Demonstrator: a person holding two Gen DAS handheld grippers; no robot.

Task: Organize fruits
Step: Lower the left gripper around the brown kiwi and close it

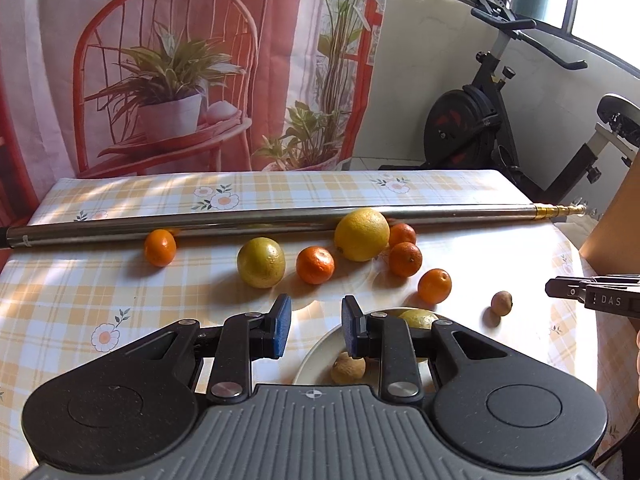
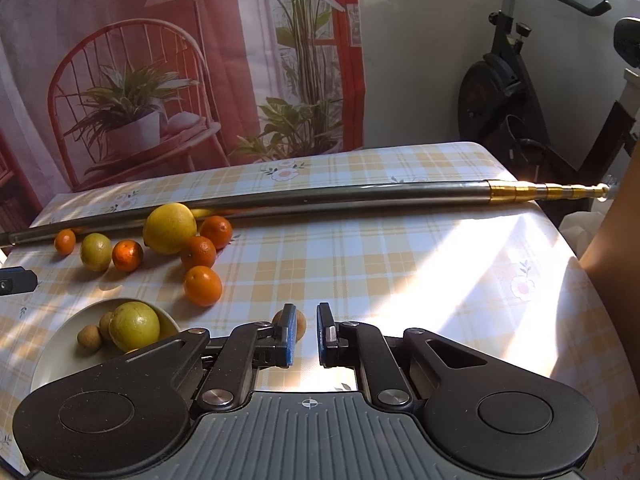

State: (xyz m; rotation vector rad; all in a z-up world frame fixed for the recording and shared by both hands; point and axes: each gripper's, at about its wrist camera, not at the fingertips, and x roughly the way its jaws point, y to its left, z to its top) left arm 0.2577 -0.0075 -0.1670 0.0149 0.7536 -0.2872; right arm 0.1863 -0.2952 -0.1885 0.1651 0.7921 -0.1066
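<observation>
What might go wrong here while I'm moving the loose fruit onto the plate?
The small brown fruit sits just behind the left pad of the open right tongs, not between the pads, so closing now could knock it away. The plate already holds a yellow-green fruit and two small brown ones, so added round fruit may roll off. Oranges by the metal pole could scatter if bumped.

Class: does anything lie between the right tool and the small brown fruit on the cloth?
Nothing visible does. The small brown fruit sits just ahead of the right tool, partly behind its left finger, jaws open.
</observation>
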